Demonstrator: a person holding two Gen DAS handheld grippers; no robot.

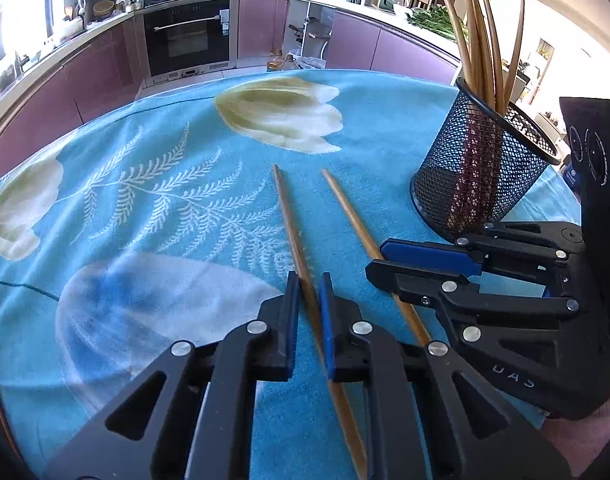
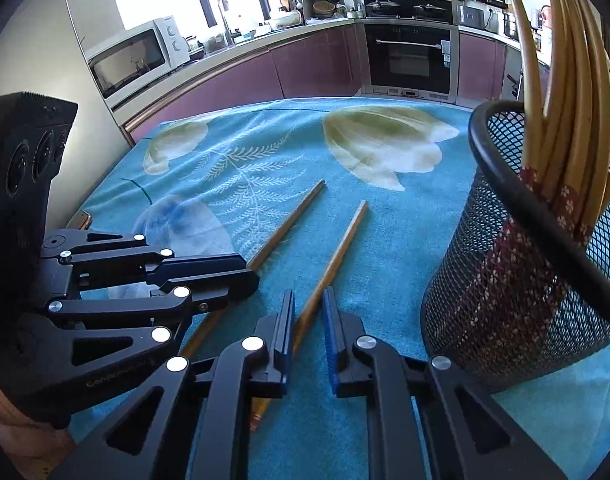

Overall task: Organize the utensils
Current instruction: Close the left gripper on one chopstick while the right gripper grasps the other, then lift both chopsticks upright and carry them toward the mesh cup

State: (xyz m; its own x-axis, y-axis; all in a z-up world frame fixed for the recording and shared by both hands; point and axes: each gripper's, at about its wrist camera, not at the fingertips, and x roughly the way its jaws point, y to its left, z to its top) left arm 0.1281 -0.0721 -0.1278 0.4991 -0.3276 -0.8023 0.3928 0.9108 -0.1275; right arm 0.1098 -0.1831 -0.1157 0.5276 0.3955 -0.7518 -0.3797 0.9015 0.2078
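Two chopsticks lie loose on the blue cloth (image 1: pixel 153 184); two grippers bear down on them, one apiece; one mesh cup (image 1: pixel 481 176) stands to the right with a bunch more inside, five or six by my count, though they overlap too much to be sure.

The cup is black wire, upright on the cloth; its chopsticks lean fanned out with thin tips up and dark red patterned ends down at the bottom.

The left chopstick (image 1: pixel 291 224) and the right chopstick (image 1: pixel 351 216) lie flat, near each other but apart, nearly parallel, spreading a little at the far ends; both run lengthwise away from the person toward the oven (image 1: pixel 187 40), with near ends under the grippers.

The left gripper (image 1: pixel 309 300) is pinched narrow on the left chopstick, blue pads against its sides partway along; the right gripper (image 2: pixel 308 316) is likewise narrow on the right chopstick, which passes between its pads and shows again below them; in that view the left pad touches the stick, while the other pad's contact is hard to judge.
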